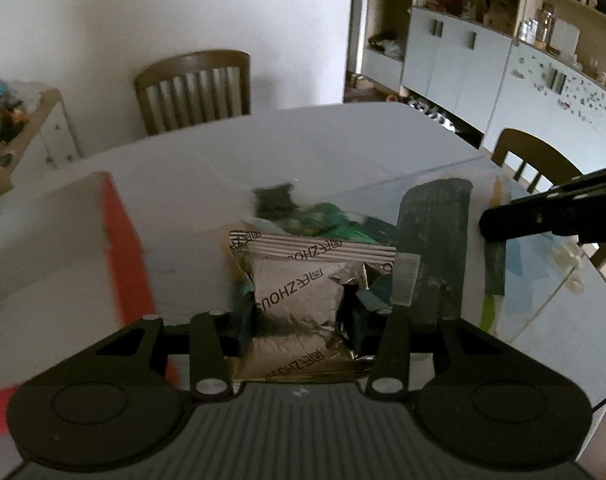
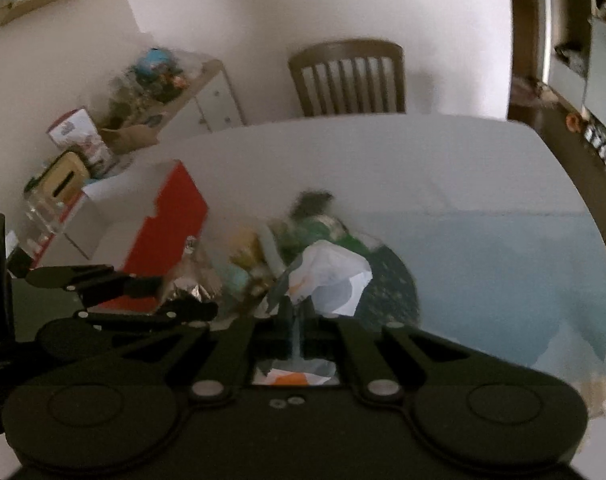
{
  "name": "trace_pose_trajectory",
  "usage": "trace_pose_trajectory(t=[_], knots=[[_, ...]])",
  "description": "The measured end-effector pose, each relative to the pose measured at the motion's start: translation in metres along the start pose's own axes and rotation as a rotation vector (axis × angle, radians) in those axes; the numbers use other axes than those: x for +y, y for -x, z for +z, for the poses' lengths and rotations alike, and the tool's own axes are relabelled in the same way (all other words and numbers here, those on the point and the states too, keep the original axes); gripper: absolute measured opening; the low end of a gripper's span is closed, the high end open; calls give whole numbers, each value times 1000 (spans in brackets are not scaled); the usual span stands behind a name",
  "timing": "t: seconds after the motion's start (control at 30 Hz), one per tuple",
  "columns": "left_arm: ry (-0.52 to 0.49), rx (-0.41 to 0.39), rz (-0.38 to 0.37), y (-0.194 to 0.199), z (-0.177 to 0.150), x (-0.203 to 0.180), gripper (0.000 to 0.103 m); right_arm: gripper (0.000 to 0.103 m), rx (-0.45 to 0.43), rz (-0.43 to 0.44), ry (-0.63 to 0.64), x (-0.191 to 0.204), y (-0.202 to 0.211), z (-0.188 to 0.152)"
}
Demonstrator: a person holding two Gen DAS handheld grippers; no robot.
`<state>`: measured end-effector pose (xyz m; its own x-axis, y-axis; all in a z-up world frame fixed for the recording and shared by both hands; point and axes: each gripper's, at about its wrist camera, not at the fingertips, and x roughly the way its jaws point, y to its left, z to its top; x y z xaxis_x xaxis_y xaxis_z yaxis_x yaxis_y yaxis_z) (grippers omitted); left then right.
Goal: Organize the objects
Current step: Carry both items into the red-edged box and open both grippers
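My left gripper (image 1: 301, 312) is shut on a silver foil snack packet (image 1: 299, 292) with dark lettering, held above the table. My right gripper (image 2: 297, 326) is shut on a thin white and pale-blue wrapper (image 2: 331, 280) with an orange mark, which sticks up past the fingertips. In the left wrist view the right gripper (image 1: 499, 224) comes in from the right edge. The left gripper (image 2: 171, 292) with its foil packet (image 2: 187, 290) shows at the left of the right wrist view. Under both lies a blurred pile of green and yellow packets (image 2: 303, 232) on the table.
A white box with a red side (image 1: 123, 240) stands open at the left on the white table (image 1: 343, 148). A dark green mat (image 1: 435, 232) and a pale blue sheet (image 2: 503, 272) cover the table's right part. Two wooden chairs (image 1: 195, 88) stand beyond it.
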<state>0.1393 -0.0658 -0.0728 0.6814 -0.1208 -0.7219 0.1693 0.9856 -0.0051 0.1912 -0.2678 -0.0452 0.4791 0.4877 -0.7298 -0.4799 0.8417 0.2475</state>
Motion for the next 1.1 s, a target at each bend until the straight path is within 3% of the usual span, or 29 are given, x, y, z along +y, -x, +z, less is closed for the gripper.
trace_pose_trajectory(t=[0.5,0.73,1.1], knots=[[122,-38,171,55,17,154,44,1,-72,101,161,134,-31,56],[182,-6,246,48,11,214,44,1,-60,154,209,187,-69,78],[215,113,287,2,-3,268,44,1,79,185,302,239,-151,83]])
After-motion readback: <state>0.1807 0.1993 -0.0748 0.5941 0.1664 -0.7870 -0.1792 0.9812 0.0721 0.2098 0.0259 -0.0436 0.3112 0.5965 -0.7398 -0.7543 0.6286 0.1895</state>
